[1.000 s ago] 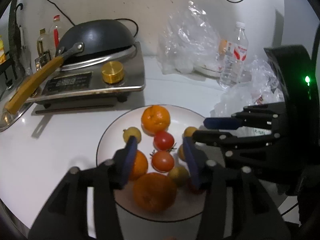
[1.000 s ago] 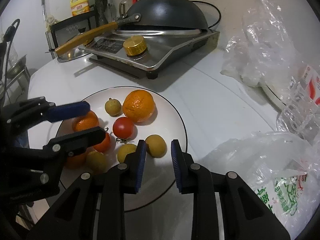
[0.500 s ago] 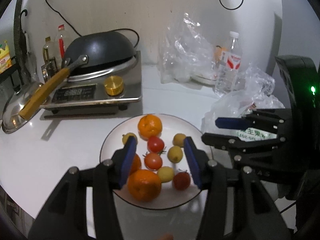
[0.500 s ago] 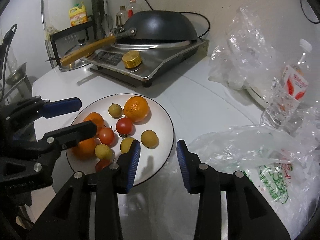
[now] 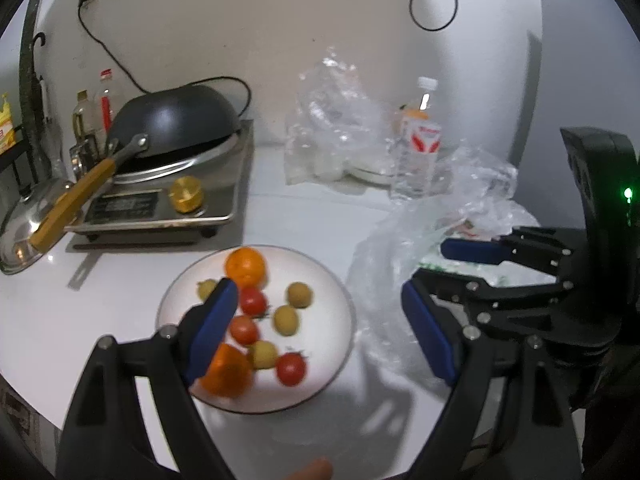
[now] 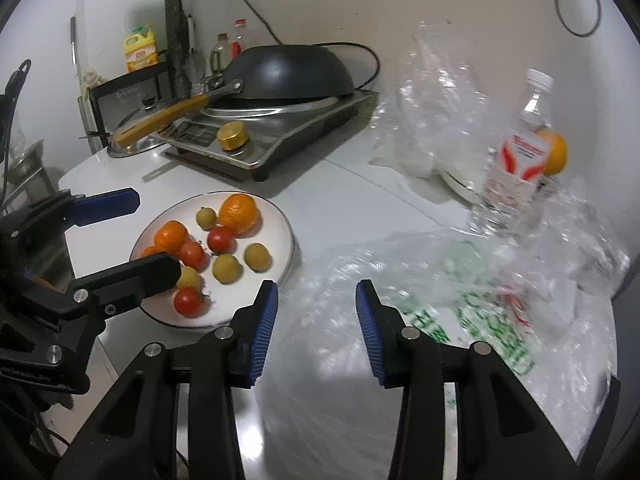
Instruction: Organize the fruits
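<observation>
My left tongs [image 5: 320,328] hang spread wide above the white plate [image 5: 336,344], holding nothing. My right tongs [image 6: 316,320] are spread too, empty, over the crumpled printed plastic bag [image 6: 460,312] just beside the plate's right edge. The fruits all sit on the plate: a large orange [image 6: 239,212] at the far side, a smaller orange [image 6: 171,235] toward the left, three red tomatoes (one near the front rim [image 6: 189,302]), and several small yellow-green round fruits [image 6: 258,257] among them. Another orange fruit [image 6: 554,152] shows behind the water bottle [image 6: 516,160] at the back right, well apart from the plate. Behind the plate on the white desk [image 5: 312,216] stands a cooker [image 5: 168,204] with an overturned black wok [image 5: 176,120] on top.
</observation>
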The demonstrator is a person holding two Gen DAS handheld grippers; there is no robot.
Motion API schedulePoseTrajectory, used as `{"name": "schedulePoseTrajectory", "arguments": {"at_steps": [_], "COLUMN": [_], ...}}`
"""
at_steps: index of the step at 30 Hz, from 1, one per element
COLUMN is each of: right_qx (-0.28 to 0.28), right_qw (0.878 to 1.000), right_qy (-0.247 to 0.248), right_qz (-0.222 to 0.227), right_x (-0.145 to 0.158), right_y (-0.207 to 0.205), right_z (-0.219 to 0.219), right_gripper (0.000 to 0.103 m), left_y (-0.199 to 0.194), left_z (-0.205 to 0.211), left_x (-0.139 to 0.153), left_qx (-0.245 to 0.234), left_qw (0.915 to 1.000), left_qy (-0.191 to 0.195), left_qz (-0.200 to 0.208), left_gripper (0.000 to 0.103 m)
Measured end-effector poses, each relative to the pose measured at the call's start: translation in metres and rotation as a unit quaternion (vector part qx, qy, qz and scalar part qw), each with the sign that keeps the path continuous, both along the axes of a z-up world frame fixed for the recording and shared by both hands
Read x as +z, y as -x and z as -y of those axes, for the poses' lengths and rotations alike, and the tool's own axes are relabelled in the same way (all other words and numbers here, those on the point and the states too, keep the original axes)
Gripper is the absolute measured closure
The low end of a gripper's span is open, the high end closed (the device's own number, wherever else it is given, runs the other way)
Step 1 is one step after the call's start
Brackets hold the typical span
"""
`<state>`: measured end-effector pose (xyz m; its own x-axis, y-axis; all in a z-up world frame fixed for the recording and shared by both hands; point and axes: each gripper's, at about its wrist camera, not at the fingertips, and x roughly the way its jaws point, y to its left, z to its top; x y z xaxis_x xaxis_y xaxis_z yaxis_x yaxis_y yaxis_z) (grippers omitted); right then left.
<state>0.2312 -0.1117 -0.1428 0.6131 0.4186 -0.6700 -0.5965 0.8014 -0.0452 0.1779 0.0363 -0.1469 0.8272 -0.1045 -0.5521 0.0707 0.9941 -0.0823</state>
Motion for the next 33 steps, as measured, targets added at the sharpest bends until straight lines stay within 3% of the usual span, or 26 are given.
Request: {"name": "schedulePoseTrajectory", "arguments": {"at_steps": [15, 20, 33], "right_qx": [-0.048, -0.061, -0.083], "right_qw": [0.999, 0.997, 0.991], "right_qy": [-0.007, -0.008, -0.03], "right_qz": [0.023, 0.041, 0.101], "right_x": [0.019, 0.032, 0.083], "right_y": [0.017, 0.028, 0.073], "right_z": [0.063, 0.08, 0.114], "right_gripper": [0.057, 0.05, 0.047], "left_y": [0.007, 0.019, 0.063], "left_z": [0.053, 0.067, 0.089], "left_x": [0.016, 0.03, 0.082], "left_qx": [-0.015, -0.016, 0.0], "left_qw": [0.9995, 0.999, 0.9939], "left_qy": [-0.022, -0.023, -0.047], "left_qz": [0.014, 0.035, 0.1], "left_gripper": [0.013, 0.013, 0.011]}}
